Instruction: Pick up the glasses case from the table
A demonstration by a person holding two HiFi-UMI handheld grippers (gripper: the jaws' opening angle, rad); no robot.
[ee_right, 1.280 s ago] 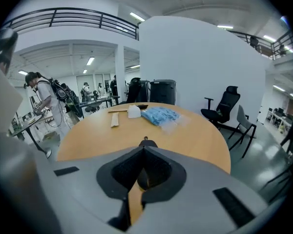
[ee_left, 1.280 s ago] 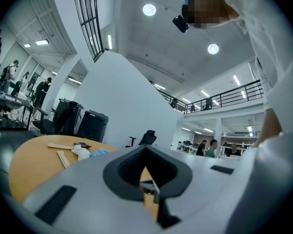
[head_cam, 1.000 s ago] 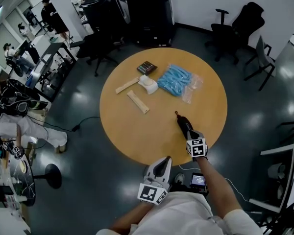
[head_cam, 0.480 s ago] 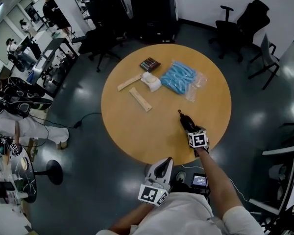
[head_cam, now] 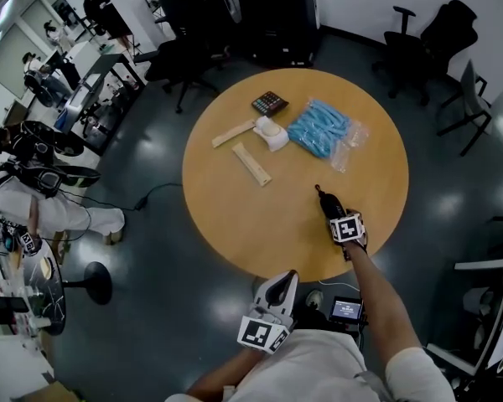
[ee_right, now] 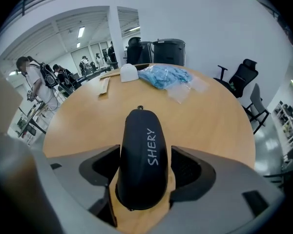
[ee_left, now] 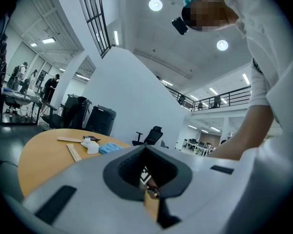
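Observation:
The glasses case (head_cam: 326, 203) is a dark oval shell with white lettering, lying on the round wooden table (head_cam: 260, 216) near its front right edge. My right gripper (head_cam: 333, 214) points steeply down over the case's near end. In the right gripper view the case (ee_right: 141, 160) lies between the two jaws of the right gripper (ee_right: 146, 152). The jaws are opening, and a strip of table shows beside the right pad. My left gripper (head_cam: 277, 285) hangs off the table's front edge, close to my body, with its jaws together and nothing in them; its own view shows the left gripper (ee_left: 146, 150) the same way.
At the far side of the table lie a bag of blue items (head_cam: 323, 130), a white object (head_cam: 272, 134), a dark calculator (head_cam: 269, 103) and two wooden sticks (head_cam: 251, 163). Office chairs (head_cam: 419, 36) and black cabinets (head_cam: 272, 11) ring the table; people stand at the left.
My right gripper has come down and forward over the near end of the case. The left gripper has stayed where it was.

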